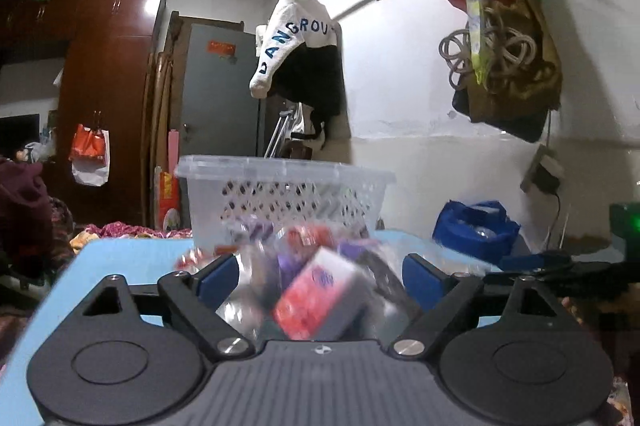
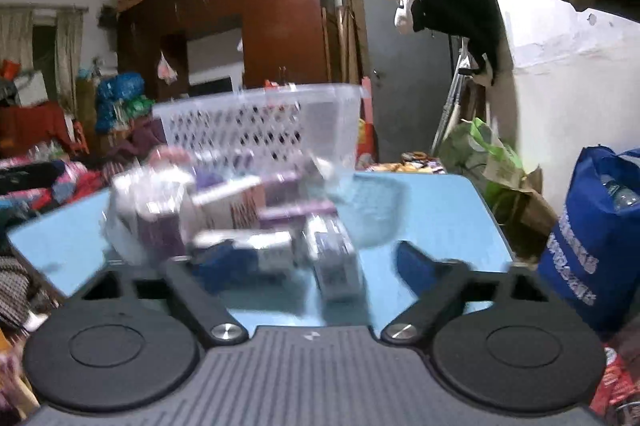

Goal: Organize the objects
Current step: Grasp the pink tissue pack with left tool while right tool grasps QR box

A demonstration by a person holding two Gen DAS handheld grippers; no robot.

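Two views, each with something its own: red-and-white box [image 1: 320,296] only from left wrist, purple-and-white box [image 2: 336,262] only from right. Left gripper [image 1: 320,276] spread wide, red box between fingers, contact unclear. Right gripper [image 2: 316,266] likewise apart, purple box between, clear basket [image 2: 264,122] beyond on blue table [image 2: 440,210].

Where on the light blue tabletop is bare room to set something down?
Bare: the light blue tabletop right of the blurred pile of small boxes, toward the blue bag. Crowded: the middle, from the boxes to the clear plastic basket.
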